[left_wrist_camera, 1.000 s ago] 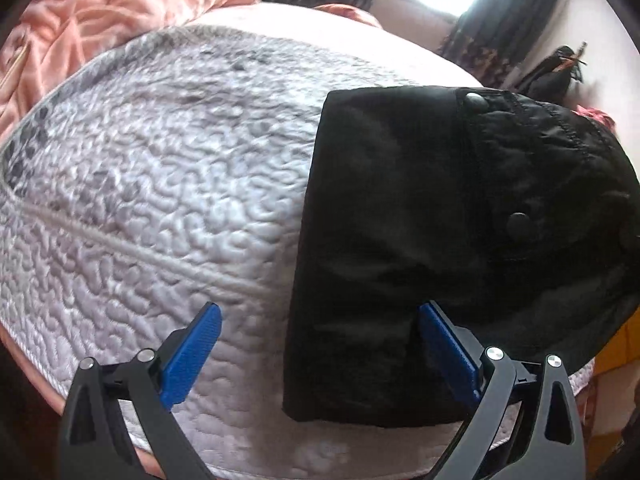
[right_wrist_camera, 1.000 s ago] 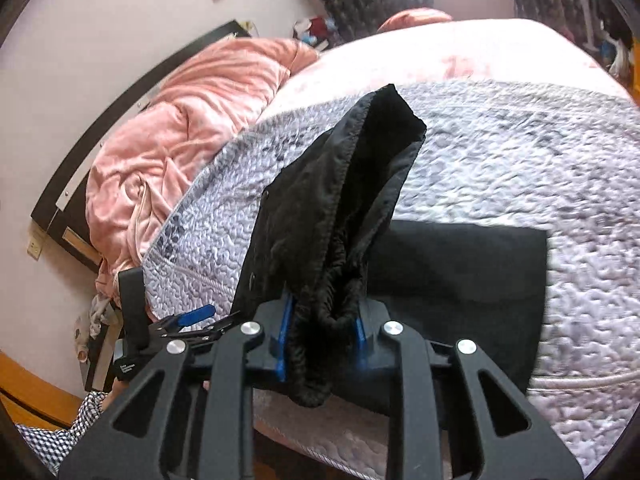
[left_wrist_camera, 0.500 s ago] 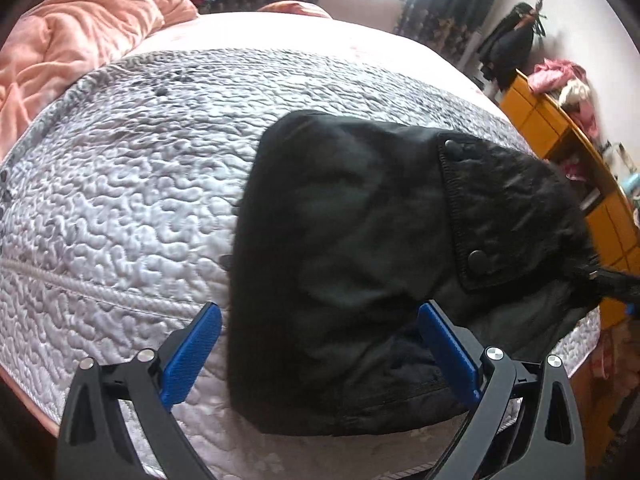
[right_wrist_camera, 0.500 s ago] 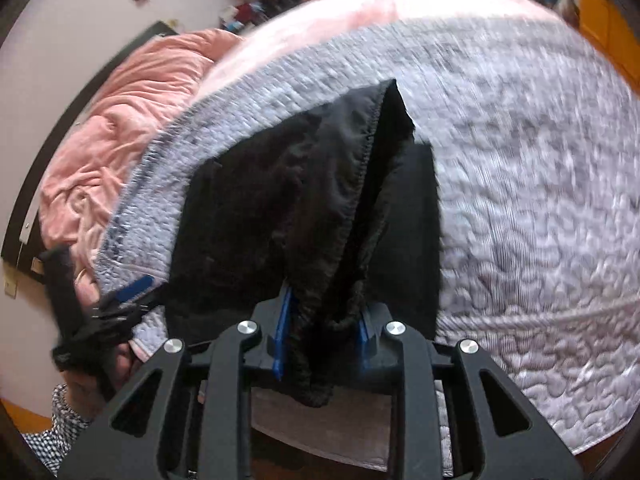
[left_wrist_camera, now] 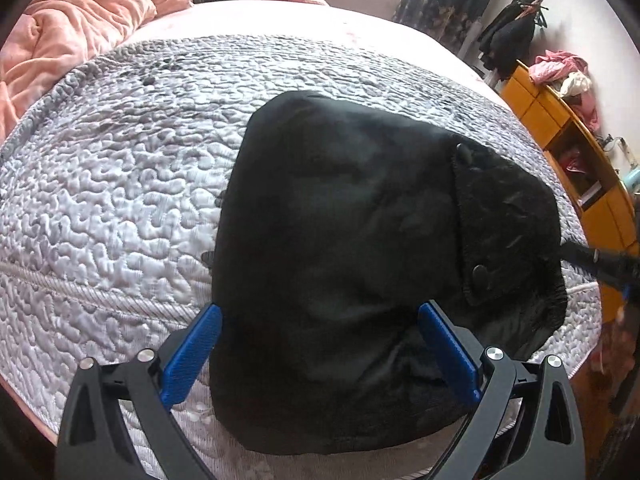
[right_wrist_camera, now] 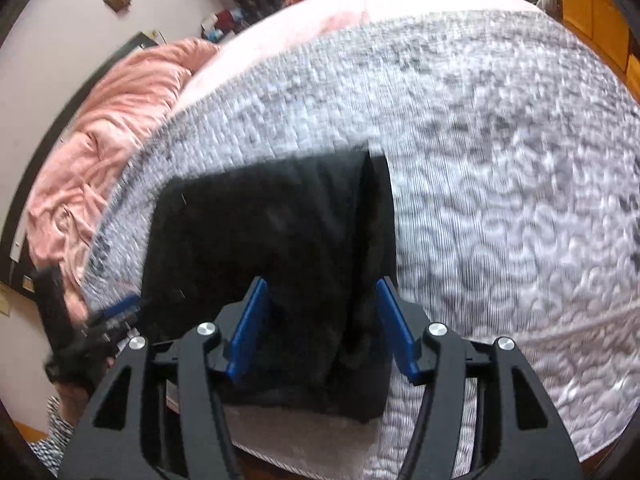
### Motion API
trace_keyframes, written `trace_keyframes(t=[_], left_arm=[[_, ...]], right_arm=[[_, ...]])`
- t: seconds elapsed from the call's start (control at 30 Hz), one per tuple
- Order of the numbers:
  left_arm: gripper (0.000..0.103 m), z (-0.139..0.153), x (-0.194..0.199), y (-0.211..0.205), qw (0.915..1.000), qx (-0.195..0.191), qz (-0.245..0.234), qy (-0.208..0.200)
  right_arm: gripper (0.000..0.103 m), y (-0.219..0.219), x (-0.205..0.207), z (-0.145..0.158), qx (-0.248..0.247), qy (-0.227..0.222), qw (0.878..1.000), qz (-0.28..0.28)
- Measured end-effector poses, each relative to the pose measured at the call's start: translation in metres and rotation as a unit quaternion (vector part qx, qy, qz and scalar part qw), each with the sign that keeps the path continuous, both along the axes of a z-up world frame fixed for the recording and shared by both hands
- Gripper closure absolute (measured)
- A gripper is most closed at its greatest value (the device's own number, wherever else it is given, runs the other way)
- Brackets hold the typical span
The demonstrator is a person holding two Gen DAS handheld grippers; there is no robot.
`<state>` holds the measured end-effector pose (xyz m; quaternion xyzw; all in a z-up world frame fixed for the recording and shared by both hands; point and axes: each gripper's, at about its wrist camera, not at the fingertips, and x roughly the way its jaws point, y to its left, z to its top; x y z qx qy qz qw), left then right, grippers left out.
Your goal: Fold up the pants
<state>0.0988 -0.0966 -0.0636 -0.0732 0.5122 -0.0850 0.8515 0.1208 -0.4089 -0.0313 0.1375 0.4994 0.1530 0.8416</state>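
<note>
The black pants (left_wrist_camera: 360,264) lie folded into a compact stack on the grey quilted bedspread (left_wrist_camera: 120,200), near the bed's front edge. A pocket flap with snap buttons (left_wrist_camera: 478,270) faces up on the right. My left gripper (left_wrist_camera: 320,348) is open and empty, its blue pads on either side of the stack's near edge. My right gripper (right_wrist_camera: 324,328) is open just above the pants (right_wrist_camera: 272,248) in the right wrist view, holding nothing. The left gripper's blue pad (right_wrist_camera: 120,308) shows at the far left there.
A rumpled pink duvet (left_wrist_camera: 60,28) lies at the head of the bed. An orange wooden cabinet (left_wrist_camera: 568,152) with clothes on it stands to the right. Dark curtains (left_wrist_camera: 436,0) and a window are beyond the bed. The bed's front edge is close below both grippers.
My right gripper carried the held waistband edge over and down onto the stack, then opened and let it go. The pants now lie flat. My left gripper stayed open.
</note>
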Motion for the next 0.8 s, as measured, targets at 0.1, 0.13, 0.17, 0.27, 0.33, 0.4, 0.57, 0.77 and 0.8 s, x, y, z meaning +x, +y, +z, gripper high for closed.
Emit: trace_keyframes(t=[0.1,0.13,0.17,0.27,0.33,0.4,0.57,0.77,0.8], left_arm=[[0.004,0.001,0.007,-0.002,1.0000,0.002,-0.005,0.005],[0.004,0.000,0.010,-0.003,0.9999,0.007,-0.005,0.006],[0.004,-0.001,0.013,-0.003,0.9999,0.011,-0.004,0.008],[0.004,-0.001,0.023,-0.002,0.9999,0.015,0.001,0.008],[0.004,0.001,0.032,0.000,0.9999,0.013,0.008,0.005],[0.004,0.004,0.042,0.002,0.9997,0.014,0.018,0.001],[0.004,0.014,0.055,0.002,0.9992,0.022,0.028,-0.019],[0.004,0.023,0.056,-0.004,0.9991,0.019,0.018,-0.035],[0.004,0.024,0.056,-0.005,0.9991,0.019,0.016,-0.036]], right_arm=[[0.045,-0.001,0.024,0.004,-0.014,-0.004,1.000,-0.009],[0.045,-0.001,0.031,0.002,-0.016,-0.002,1.000,-0.013],[0.045,-0.001,0.038,0.001,-0.015,0.002,1.000,-0.016],[0.051,0.002,0.053,-0.006,-0.017,0.012,1.000,-0.014],[0.068,0.008,0.060,-0.008,-0.017,0.013,1.000,-0.004],[0.090,0.011,0.063,-0.009,-0.010,0.013,1.000,0.001],[0.098,0.008,0.065,0.003,0.004,-0.003,1.000,-0.010],[0.087,0.012,0.066,-0.018,-0.026,0.016,0.999,-0.008],[0.084,0.011,0.064,-0.017,-0.026,0.013,1.000,-0.011]])
